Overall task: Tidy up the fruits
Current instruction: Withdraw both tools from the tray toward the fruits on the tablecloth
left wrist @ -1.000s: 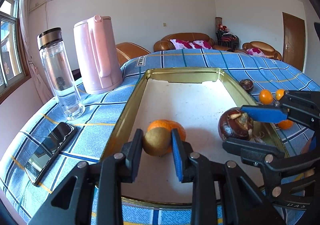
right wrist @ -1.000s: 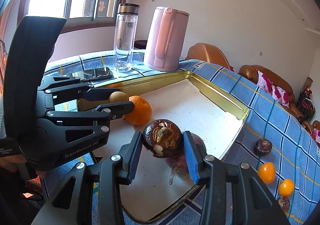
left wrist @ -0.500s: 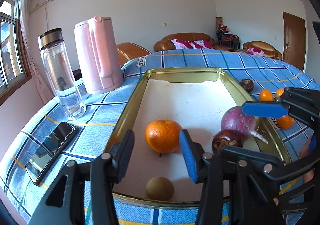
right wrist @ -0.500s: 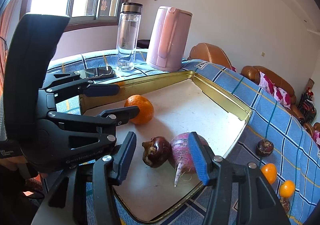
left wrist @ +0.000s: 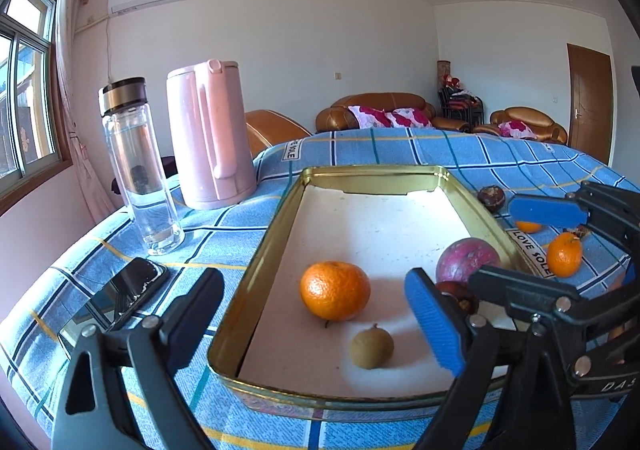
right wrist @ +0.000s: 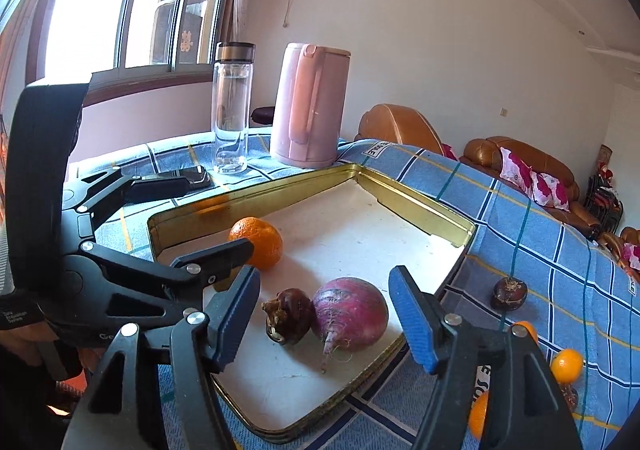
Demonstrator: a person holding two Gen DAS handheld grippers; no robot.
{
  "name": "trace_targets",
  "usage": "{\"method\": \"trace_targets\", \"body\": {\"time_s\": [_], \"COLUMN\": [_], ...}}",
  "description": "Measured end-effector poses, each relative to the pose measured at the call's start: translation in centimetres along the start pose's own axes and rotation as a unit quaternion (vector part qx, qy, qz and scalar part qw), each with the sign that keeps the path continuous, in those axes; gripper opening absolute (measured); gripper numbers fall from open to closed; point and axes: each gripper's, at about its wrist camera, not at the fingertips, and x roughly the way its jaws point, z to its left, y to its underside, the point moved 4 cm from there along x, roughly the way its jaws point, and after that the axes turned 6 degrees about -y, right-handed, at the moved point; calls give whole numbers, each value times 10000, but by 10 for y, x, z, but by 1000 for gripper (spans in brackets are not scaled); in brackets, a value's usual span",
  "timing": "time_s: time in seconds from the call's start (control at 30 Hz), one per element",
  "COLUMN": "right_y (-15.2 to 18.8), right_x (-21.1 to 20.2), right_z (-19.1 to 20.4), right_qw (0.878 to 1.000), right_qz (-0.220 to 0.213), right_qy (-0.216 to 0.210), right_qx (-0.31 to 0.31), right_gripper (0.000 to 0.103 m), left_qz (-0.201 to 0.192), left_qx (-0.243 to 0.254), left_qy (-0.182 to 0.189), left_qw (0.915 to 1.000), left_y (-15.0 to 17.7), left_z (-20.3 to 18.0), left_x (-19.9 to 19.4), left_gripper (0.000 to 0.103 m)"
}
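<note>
A gold tray (left wrist: 256,274) with a white liner holds an orange (left wrist: 335,290), a small brown-green fruit (left wrist: 372,347), a purple root (right wrist: 352,314) and a dark chestnut (right wrist: 290,316). My left gripper (left wrist: 316,314) hangs over the tray's near end with its jaws opening. The small fruit lies loose on the liner between them, untouched. My right gripper (right wrist: 326,316) is also opening. The chestnut and the root sit between its blue pads (right wrist: 416,318) without contact. In the right wrist view the left gripper (right wrist: 192,218) stands beside the orange (right wrist: 258,242).
Outside the tray, on the blue checked cloth, lie another chestnut (right wrist: 508,292) and several small oranges (right wrist: 566,366). A pink kettle (left wrist: 208,134), a glass bottle (left wrist: 136,166) and a phone (left wrist: 120,298) stand left of the tray.
My left gripper let go of the small brown-green fruit, which now rests on the liner. My right gripper released the chestnut beside the purple root. Both pairs of jaws have spread wider.
</note>
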Motion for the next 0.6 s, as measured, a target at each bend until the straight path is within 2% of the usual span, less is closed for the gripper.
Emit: {"method": "trace_targets", "body": {"time_s": [0.13, 0.23, 0.33, 0.47, 0.6], "right_y": [3, 6, 12, 30, 60], "right_x": [-11, -25, -47, -83, -120], "right_z": [-3, -10, -24, -56, -98], "right_qw": [9999, 9994, 9979, 9921, 9776], "right_qz": [-82, -169, -279, -275, -149], "right_qy": [146, 289, 492, 1004, 1714], "right_qx": [31, 98, 300, 696, 1211], "right_gripper": [69, 69, 69, 69, 69], "left_qz": [-126, -168, -287, -343, -327], "left_qx": [-117, -240, -79, 43, 294], "left_qy": [-87, 97, 254, 627, 913], "left_qw": [9998, 9995, 9992, 9974, 9949], "left_y": [-2, -5, -10, -18, -21], "left_z": [2, -3, -19, -47, -80], "left_x": [-4, -10, -20, -30, -35], "left_gripper": [95, 95, 95, 98, 98]}}
